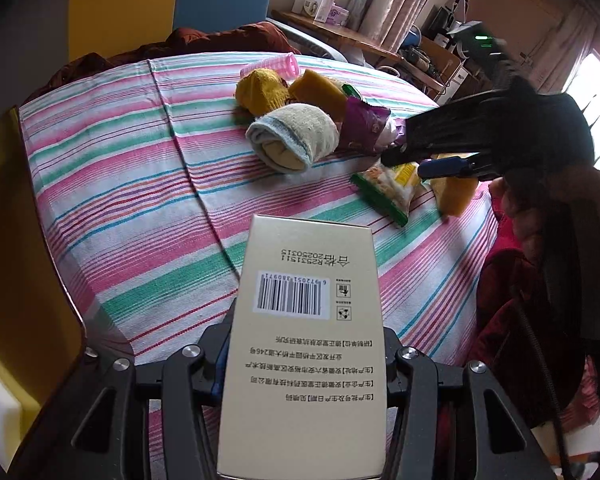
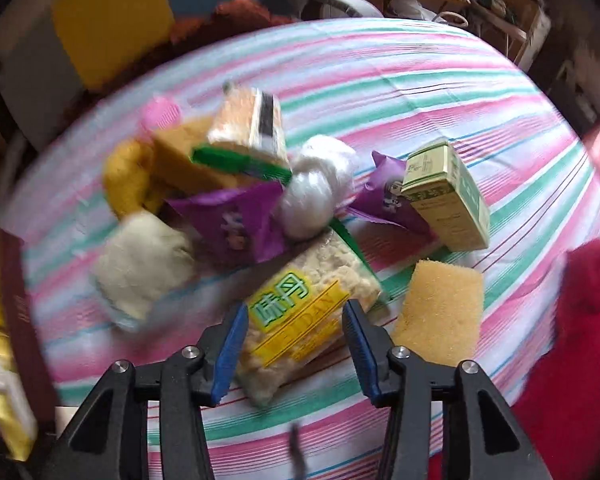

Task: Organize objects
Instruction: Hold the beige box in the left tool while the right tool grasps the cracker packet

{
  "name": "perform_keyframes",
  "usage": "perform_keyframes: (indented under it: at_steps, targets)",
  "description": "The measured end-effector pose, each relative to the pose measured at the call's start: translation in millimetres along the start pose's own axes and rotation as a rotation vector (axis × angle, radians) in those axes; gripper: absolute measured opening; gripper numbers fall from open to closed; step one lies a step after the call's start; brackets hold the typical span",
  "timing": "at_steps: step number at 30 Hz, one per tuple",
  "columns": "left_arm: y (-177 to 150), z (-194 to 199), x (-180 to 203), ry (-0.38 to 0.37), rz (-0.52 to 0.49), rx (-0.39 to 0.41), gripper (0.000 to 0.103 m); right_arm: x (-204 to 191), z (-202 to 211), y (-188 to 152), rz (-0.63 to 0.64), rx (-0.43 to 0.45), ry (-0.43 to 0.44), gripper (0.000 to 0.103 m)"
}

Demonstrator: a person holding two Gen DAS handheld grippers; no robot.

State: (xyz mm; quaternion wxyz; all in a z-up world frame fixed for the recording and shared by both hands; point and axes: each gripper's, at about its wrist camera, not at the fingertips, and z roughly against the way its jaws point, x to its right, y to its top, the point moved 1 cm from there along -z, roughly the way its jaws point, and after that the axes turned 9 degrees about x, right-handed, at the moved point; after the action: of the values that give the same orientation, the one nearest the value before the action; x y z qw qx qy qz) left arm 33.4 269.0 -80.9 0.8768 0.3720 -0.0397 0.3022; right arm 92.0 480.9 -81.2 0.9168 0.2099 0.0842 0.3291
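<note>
A person's left gripper (image 1: 304, 364) is clamped on a pale gold carton (image 1: 306, 336), its blue pads pressed to the two long sides; the carton's long axis runs straight out along the fingers, the free end pointing away over a bed covered in a pink, green and white striped sheet (image 1: 112, 184), with the barcode face turned up toward the camera. Farther out on the sheet lies a cluster of loose items: a rolled cream sock (image 1: 292, 138), a bundled yellow sock (image 1: 260, 90), an orange sponge (image 1: 320, 88), a pink hair roller (image 1: 274, 65) and a purple snack wrapper (image 1: 364, 124). The right gripper (image 2: 296, 336) points steeply down over a clear snack packet with a yellow and green label (image 2: 300, 320); its jaws stand partly open on either side of the packet, and the blurred view does not settle whether the pads touch it. The packet lies flat, its long axis slanting from near left to far right in the right wrist view. Just to its right rests a yellow sponge (image 2: 440, 308); beyond that a green and cream box (image 2: 448, 196) sits tilted, beside a knotted white plastic bag (image 2: 320, 188).
</note>
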Motion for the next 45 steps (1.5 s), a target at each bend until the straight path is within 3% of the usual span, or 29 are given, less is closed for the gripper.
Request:
perform_keyframes:
  at_steps: [3, 5, 6, 12, 15, 21, 23, 26, 31, 34, 41, 45]
  targets:
    - [-0.6, 0.7, 0.0, -0.002, 0.001, 0.001, 0.053, -14.7, -7.8, 6.2, 0.017, -0.051, -0.014, 0.083]
    - [-0.4, 0.7, -0.2, -0.003, 0.001, 0.001, 0.053, -27.8, -14.6, 7.2, 0.063, -0.073, -0.050, 0.090]
    - [-0.6, 0.7, -0.9, -0.006, 0.003, 0.001, 0.053, -33.7, -15.3, 6.4, 0.084, -0.069, -0.066, 0.090]
    - [0.0, 0.0, -3.7, -0.031, 0.021, 0.006, 0.053, -42.4, 3.4, -5.4, 0.042, -0.033, 0.052, 0.089]
    - [0.9, -1.0, -4.4, -0.042, 0.031, 0.010, 0.053, -48.6, 4.3, -18.1, 0.072, -0.067, 0.063, 0.088]
    - [0.4, -1.9, -5.9, -0.052, 0.034, 0.016, 0.053, -23.7, 7.0, -10.8, -0.145, -0.010, 0.005, 0.084]
    - [0.9, -2.3, -6.2, -0.054, 0.038, 0.016, 0.053, -28.1, 6.0, -6.8, -0.127, 0.001, -0.041, 0.082]
    - [-0.2, 0.0, -10.7, -0.063, 0.046, 0.018, 0.053, -34.4, 4.9, -4.5, -0.109, 0.025, -0.068, 0.064]
    - [-4.0, 1.5, -12.2, -0.074, 0.052, 0.019, 0.053, -46.4, 14.6, -11.4, -0.021, 0.021, -0.023, 0.036]
    - [-5.1, 2.0, -12.8, -0.077, 0.055, 0.020, 0.053, -49.6, 26.2, -23.4, 0.038, 0.017, 0.032, 0.030]
    - [-3.9, -1.3, -6.3, -0.072, 0.054, 0.021, 0.053, -68.9, 68.5, -51.8, 0.168, 0.058, 0.166, 0.028]
    - [-3.0, -2.9, -4.8, -0.057, 0.041, 0.023, 0.053, -49.0, 85.8, -69.0, 0.241, 0.067, 0.220, 0.026]
